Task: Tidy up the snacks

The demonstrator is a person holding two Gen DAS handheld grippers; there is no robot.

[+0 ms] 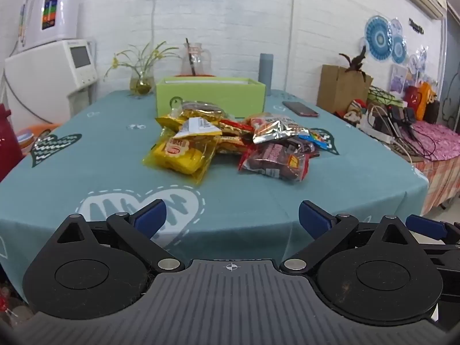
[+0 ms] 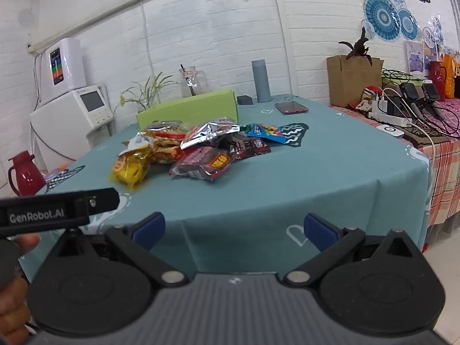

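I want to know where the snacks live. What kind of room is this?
Probably a lived-in room at home or a small office break corner: a table with a teal cloth, a water dispenser by the wall, and a flower vase.

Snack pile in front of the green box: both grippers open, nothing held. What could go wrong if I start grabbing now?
1. The packets overlap: pulling the yellow packet may drag the gold ones lying on it.
2. The silver foil packet sits loosely on top and could slide off.
3. The phone lies beside the green box; a wide reach might hit it.
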